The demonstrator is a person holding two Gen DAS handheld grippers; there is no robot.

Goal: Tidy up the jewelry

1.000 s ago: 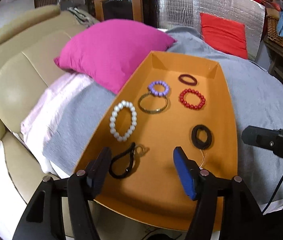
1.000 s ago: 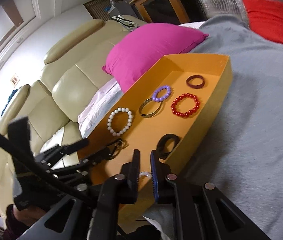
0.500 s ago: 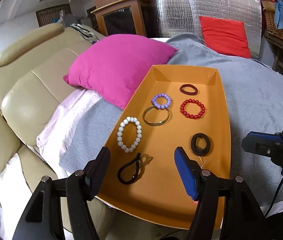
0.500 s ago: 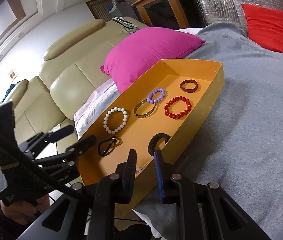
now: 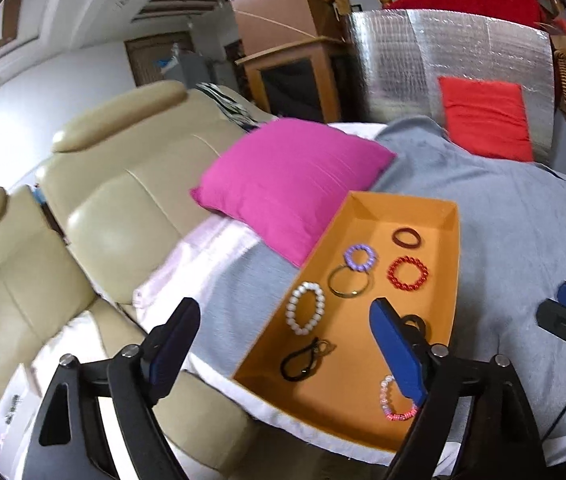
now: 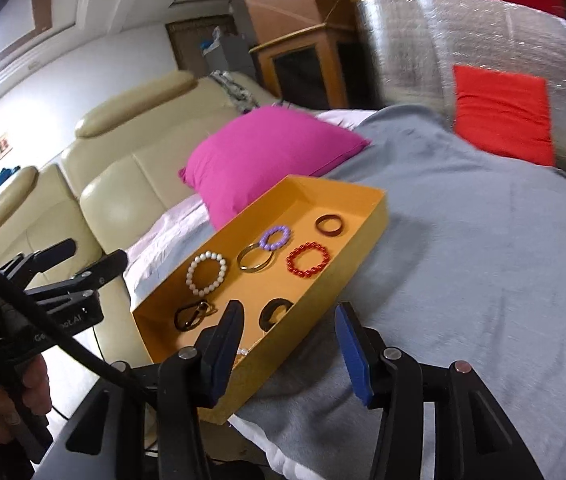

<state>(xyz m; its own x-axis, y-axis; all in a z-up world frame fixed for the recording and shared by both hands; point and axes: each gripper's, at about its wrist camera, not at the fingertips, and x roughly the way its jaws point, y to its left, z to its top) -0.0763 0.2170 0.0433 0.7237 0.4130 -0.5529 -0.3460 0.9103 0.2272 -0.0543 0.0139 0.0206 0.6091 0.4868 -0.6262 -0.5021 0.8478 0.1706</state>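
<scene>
The orange tray [image 5: 453, 272] lay on the grey blanket [image 5: 523, 220] at lower centre of both frames. The left view showed a pink-and-clear bead bracelet [image 5: 397, 402] in the tray's near end, mostly hidden in the right view. Both the left tool [image 5: 279, 340] and the right tool [image 6: 289, 344] gaped wide, holding nothing.

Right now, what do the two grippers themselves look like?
Both are black plastic frames with silver bolts and blue pads on the finger insides. The left gripper shows white lettering on its body and a thick black cable in the right wrist view. The right gripper looks the same build.
</scene>
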